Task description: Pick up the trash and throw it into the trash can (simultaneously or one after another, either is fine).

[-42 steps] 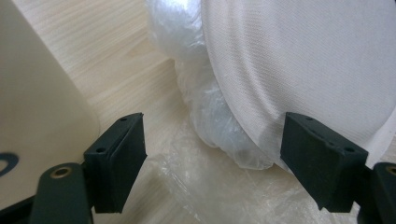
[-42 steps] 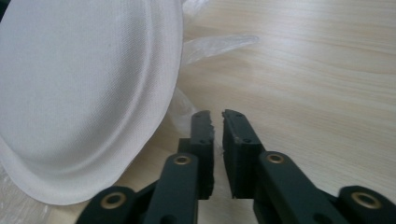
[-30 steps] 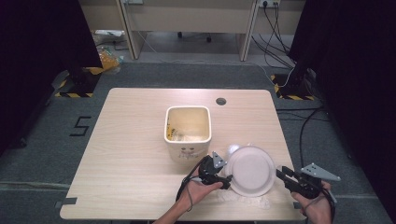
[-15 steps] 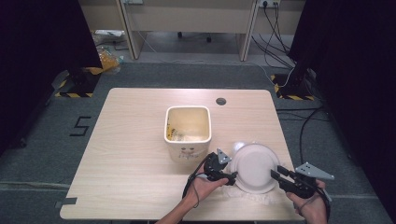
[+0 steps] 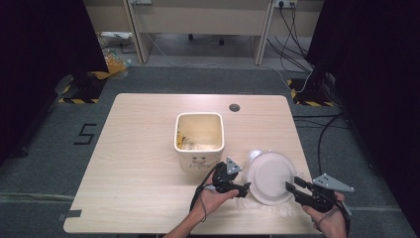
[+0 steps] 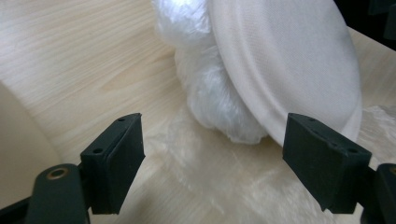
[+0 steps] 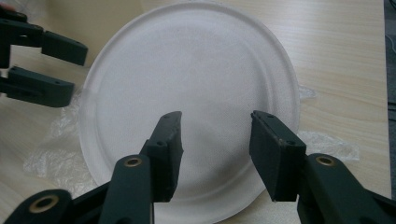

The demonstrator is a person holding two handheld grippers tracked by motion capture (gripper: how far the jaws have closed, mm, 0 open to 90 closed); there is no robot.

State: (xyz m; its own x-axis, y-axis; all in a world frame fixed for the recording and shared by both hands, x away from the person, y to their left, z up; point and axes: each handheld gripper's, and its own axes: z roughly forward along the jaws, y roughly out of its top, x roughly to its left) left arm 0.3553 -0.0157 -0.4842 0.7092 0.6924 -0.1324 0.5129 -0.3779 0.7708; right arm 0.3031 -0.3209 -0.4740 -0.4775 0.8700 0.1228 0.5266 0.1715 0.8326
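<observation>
My left gripper (image 5: 243, 189) sits w/ jaws wide open at the left rim of the white paper plate (image 5: 270, 177); my right gripper (image 5: 291, 189) is at the plate's near-right rim, jaws also open, nothing held in either. The plate lies on the worktop (image 5: 138, 163) just right of the cream bin (image 5: 199, 135), resting on crumpled clear plastic wrap (image 6: 210, 93). In the left gripper view the plate (image 6: 289, 60) is tipped up, propped on a wad of that wrap, so its edge on that side is off the wood. In the right gripper view the plate (image 7: 191, 107) lies between and beyond my jaws, w/ the left gripper (image 7: 77, 70) at its far-left rim.

Step in hand, I'd say: get a grip on the plate rim, prob. to clear it and the wrap into the bin. To do it well: slide the left lower jaw under the raised edge, pinch rim only, not the wrap w/ it. Right side should steady the plate so it doesn't skate off. Close gently, since the thin paper rim may fold. Lift level, then tip over the bin.
</observation>
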